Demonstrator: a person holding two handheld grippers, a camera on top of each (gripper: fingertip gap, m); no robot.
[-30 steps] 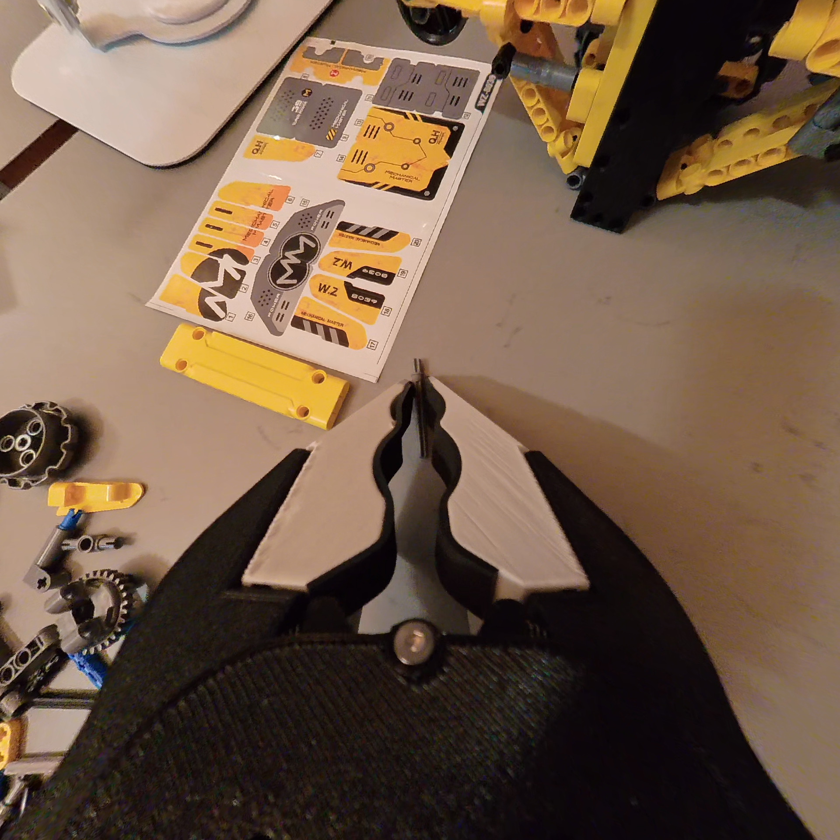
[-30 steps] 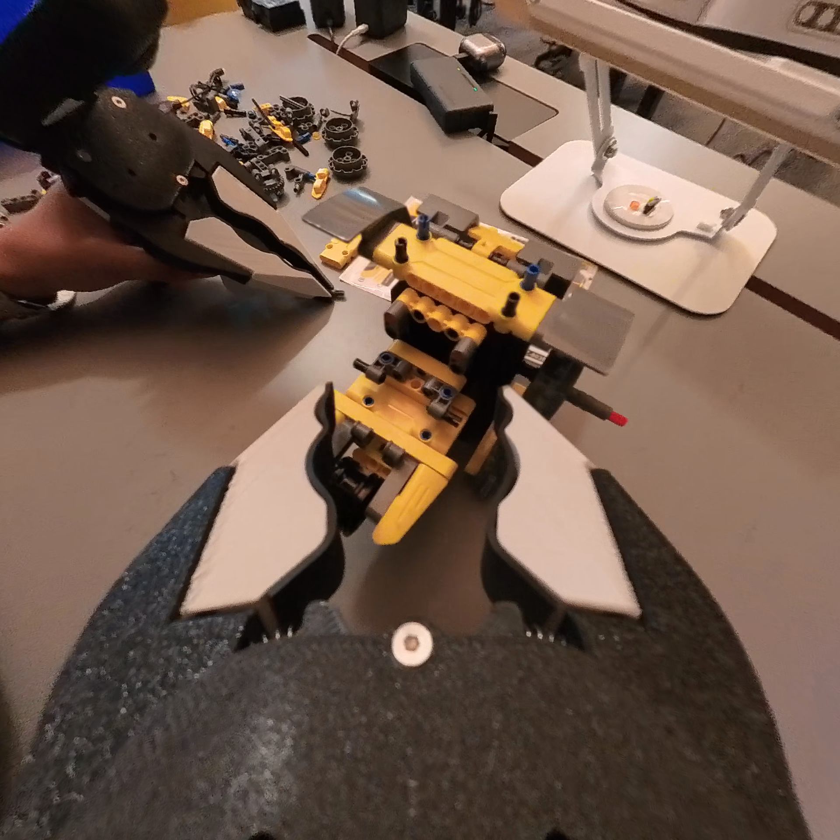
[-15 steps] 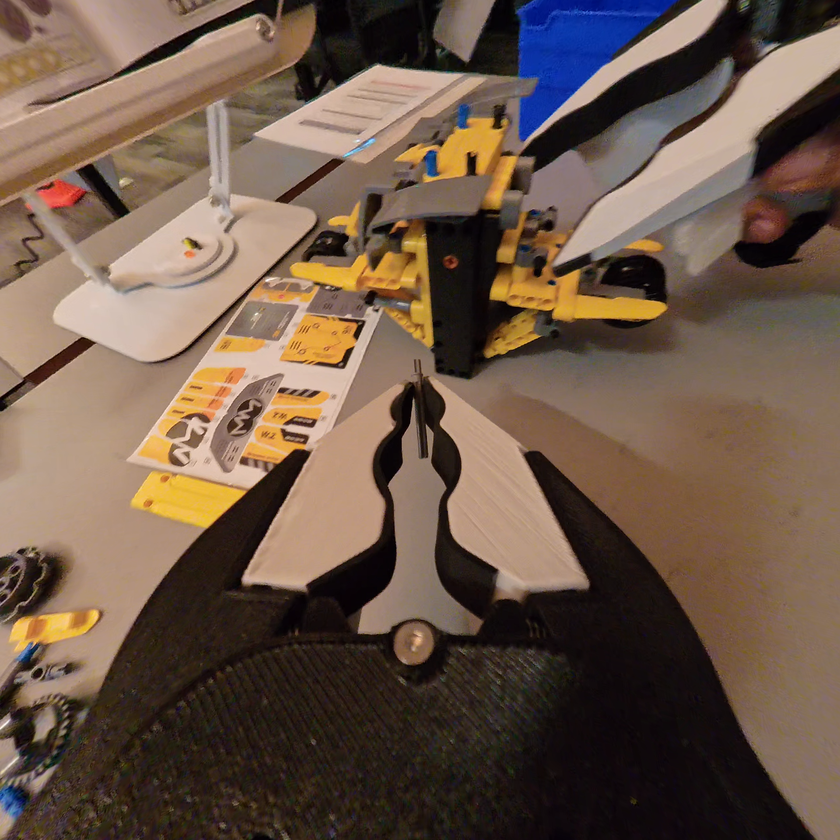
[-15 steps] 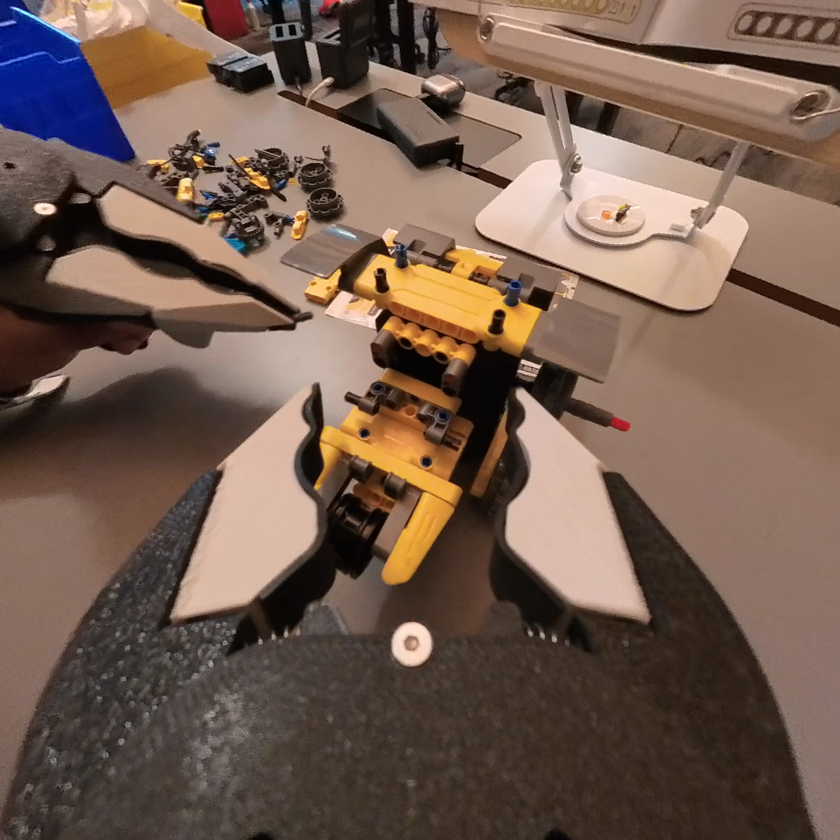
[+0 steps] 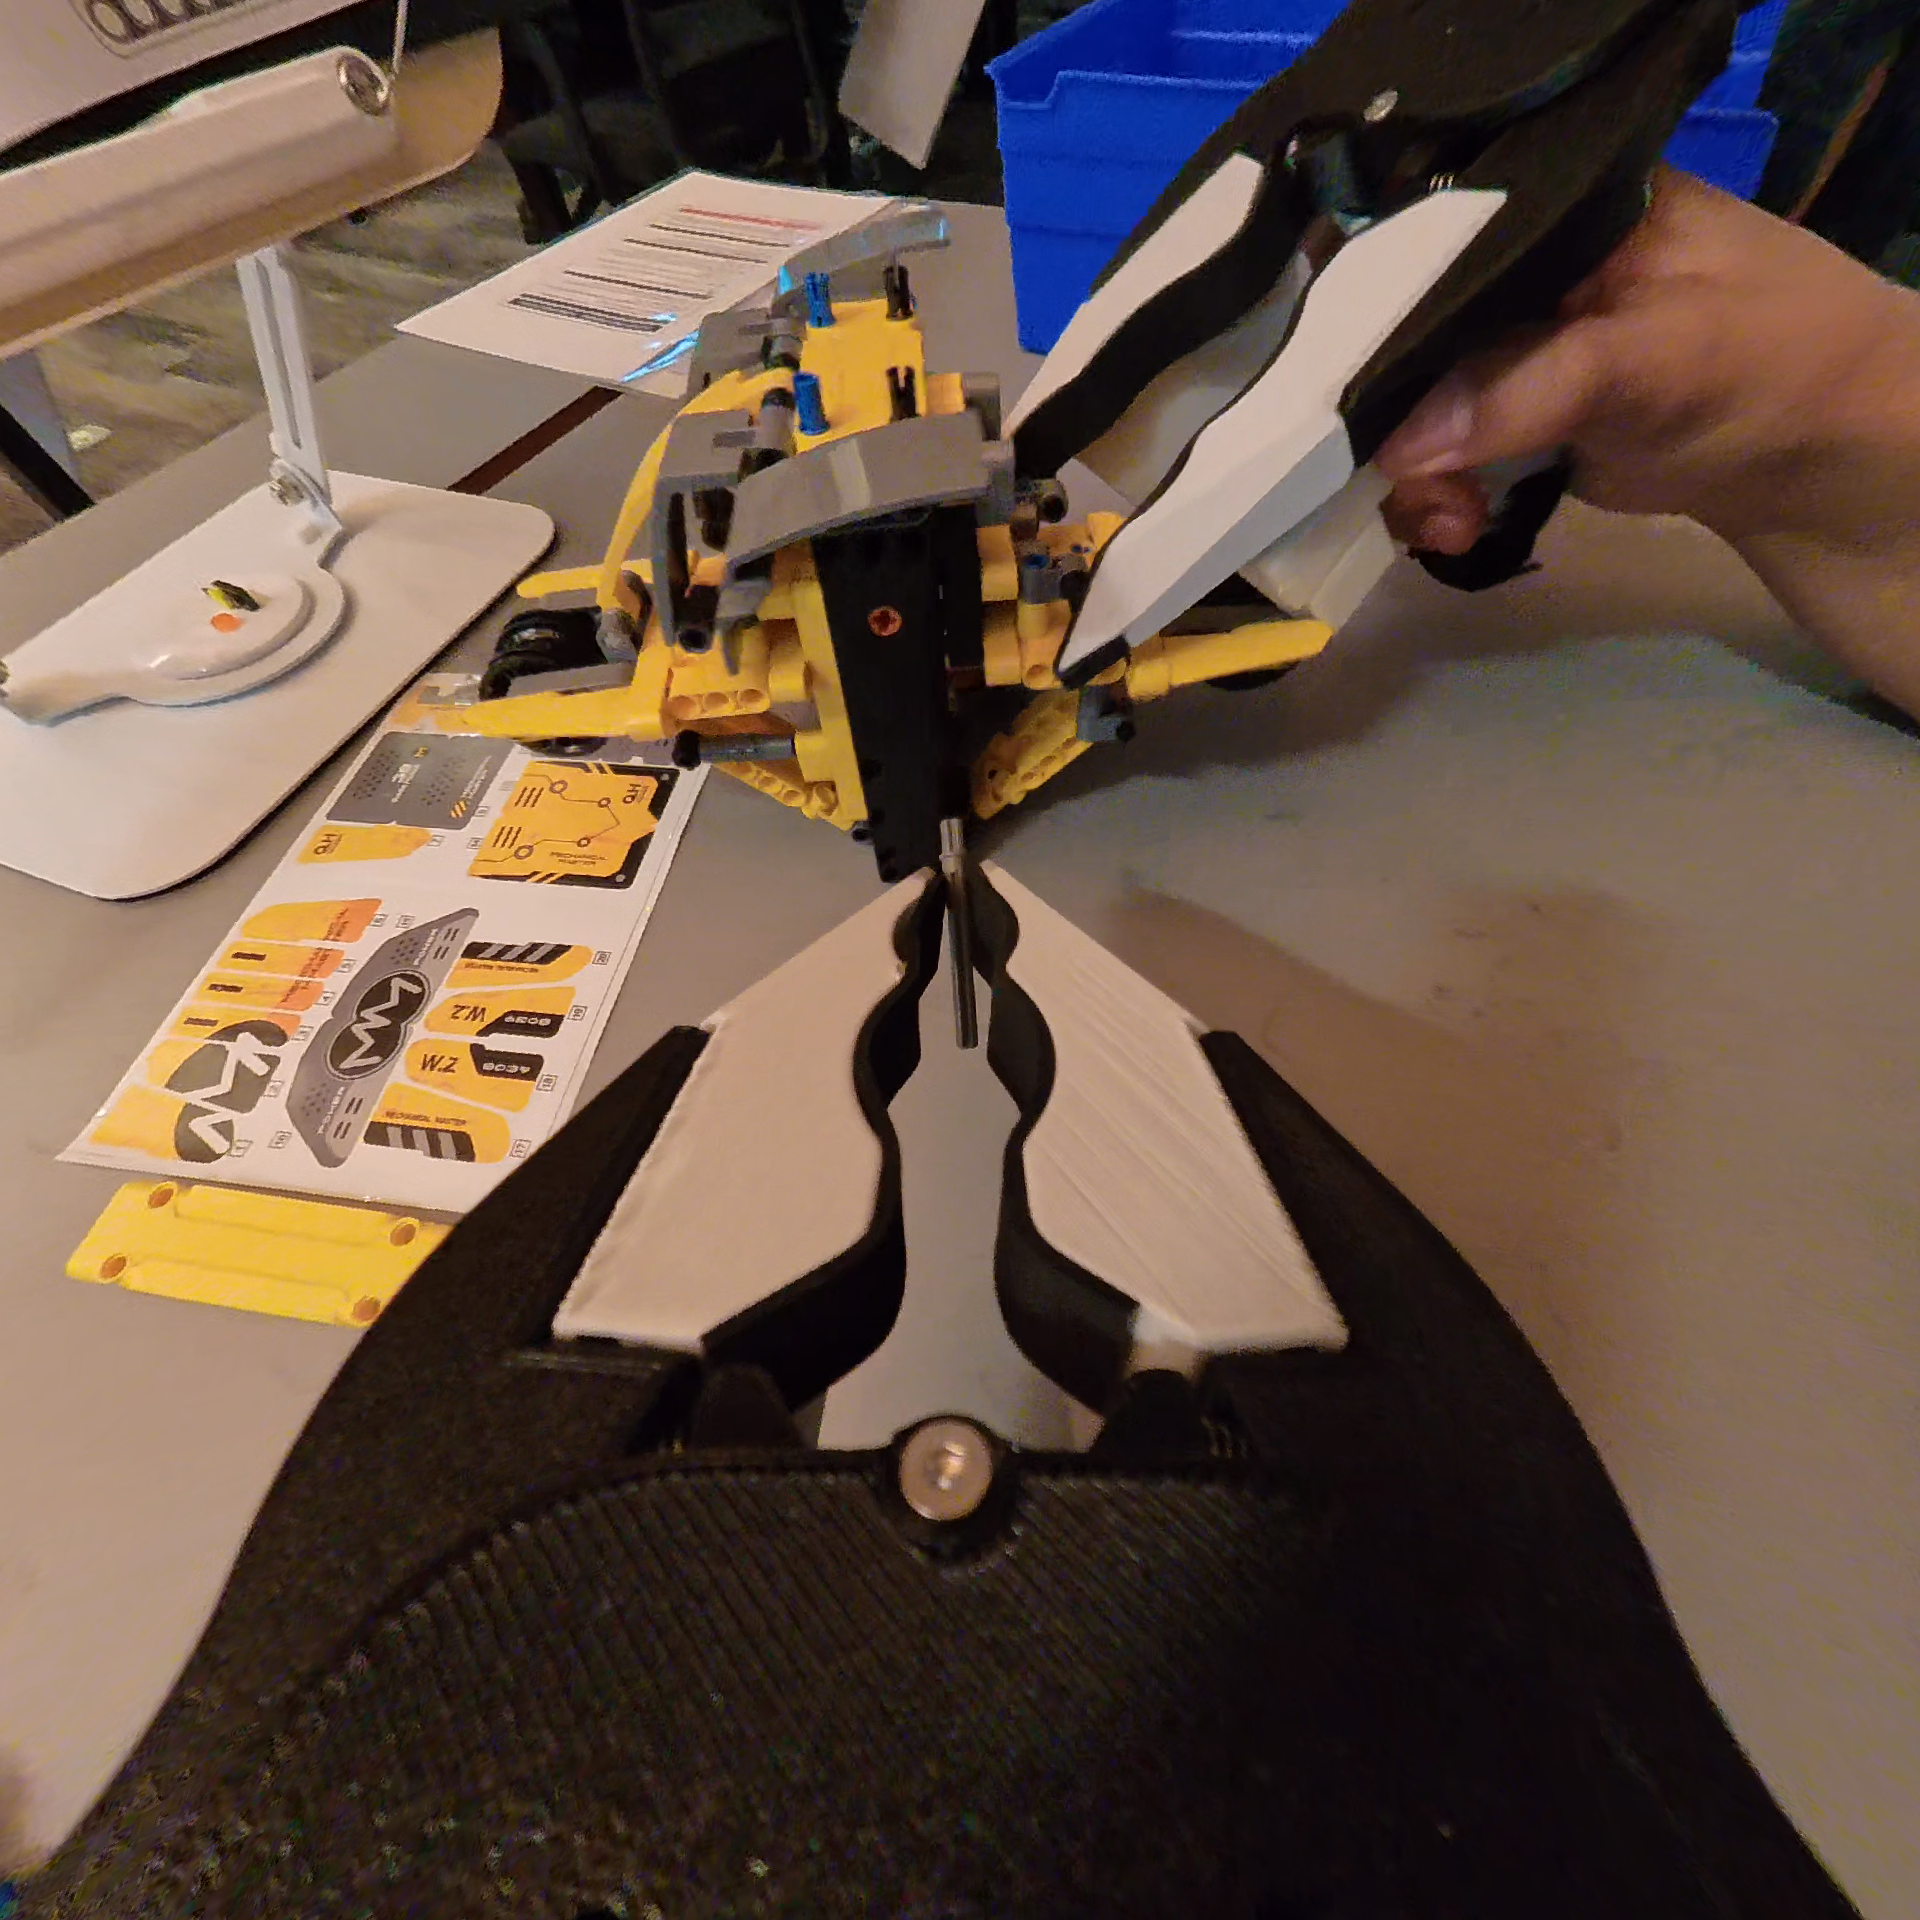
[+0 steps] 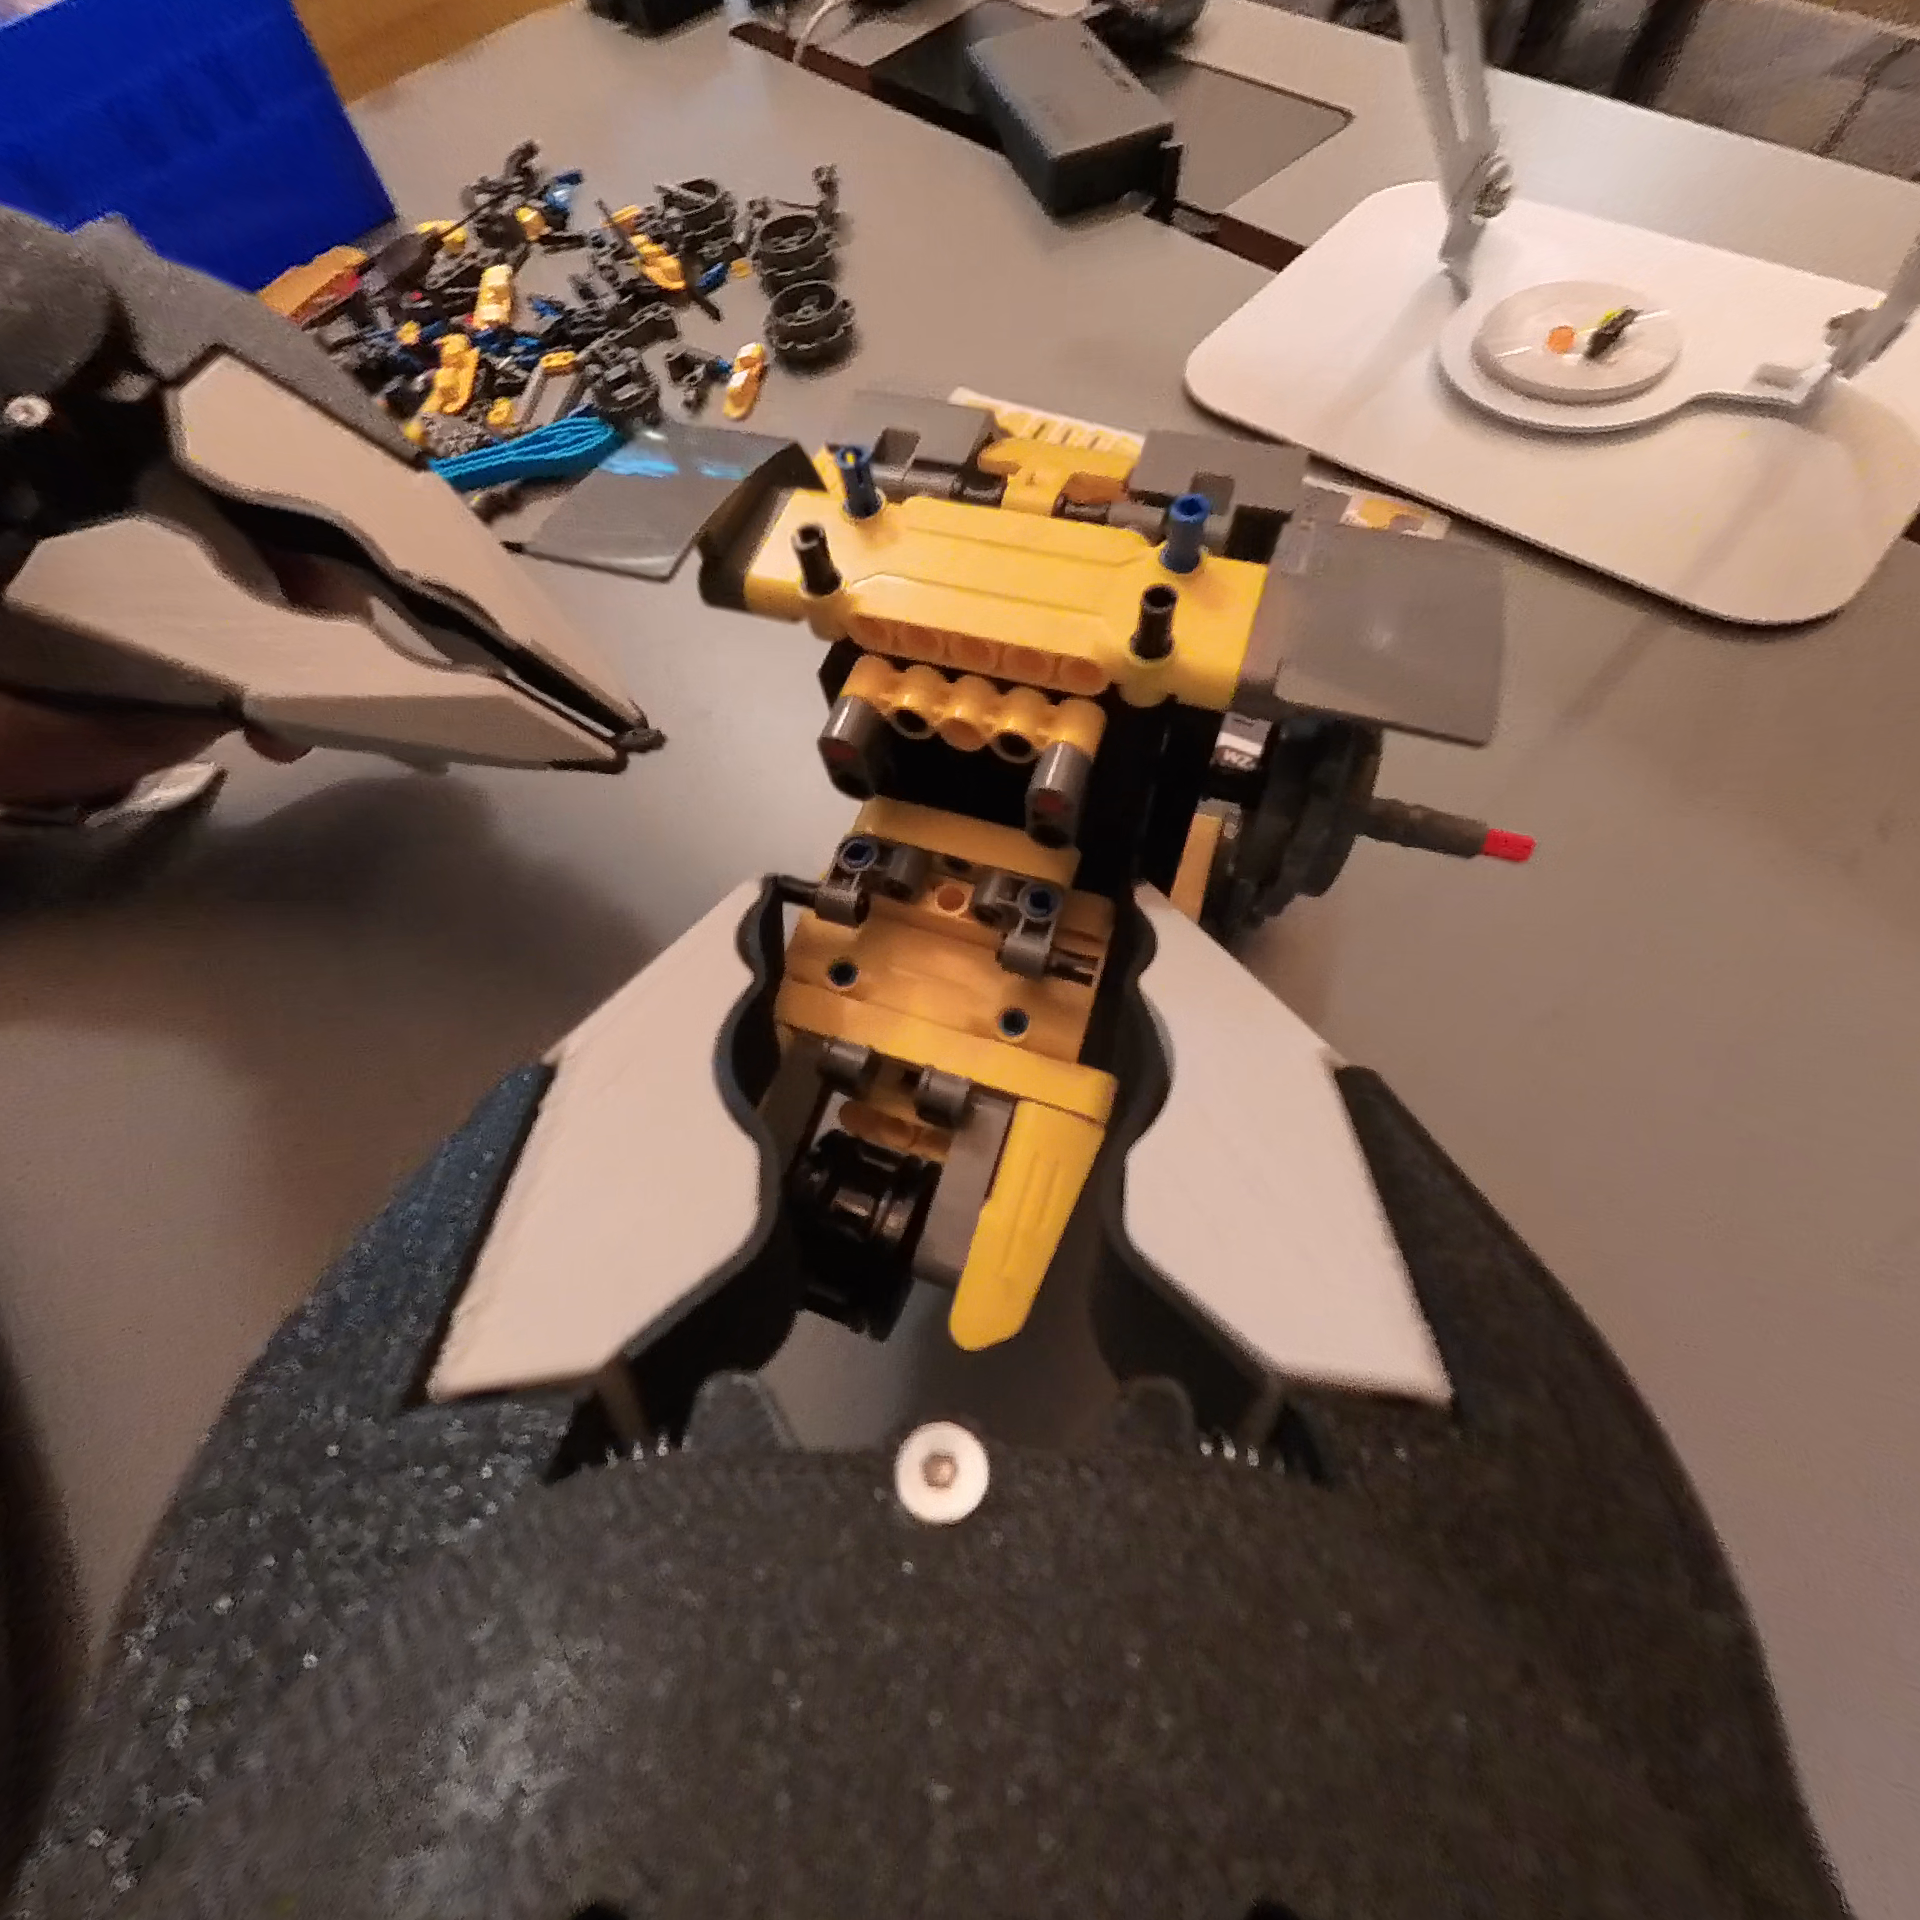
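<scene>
The left gripper (image 5: 951,883) is pinched together on a thin dark axle (image 5: 961,966), whose metal-coloured tip pokes out just past the fingertips and sits right at the lower edge of the black beam of the yellow brick-built vehicle (image 5: 831,582); whether tip and beam actually touch cannot be told. The right gripper (image 6: 940,914) has its jaws spread around the vehicle's narrow yellow front section, pressed to both sides of it, and the fingers hide those flanks. In the right wrist view the vehicle's lower body and most of one wheel (image 6: 1299,821) are covered by its own upper plates, and the view is somewhat blurred. To the left of the left gripper lie a sticker sheet (image 5: 395,956) and a flat yellow panel (image 5: 249,1247), partly cut off by the gripper body. Farther back sits a pile of small loose parts (image 6: 613,291), too small to sort out, a white lamp base (image 5: 208,644), a printed sheet (image 5: 665,270) and a blue bin (image 5: 1122,177), cropped by the frame.
</scene>
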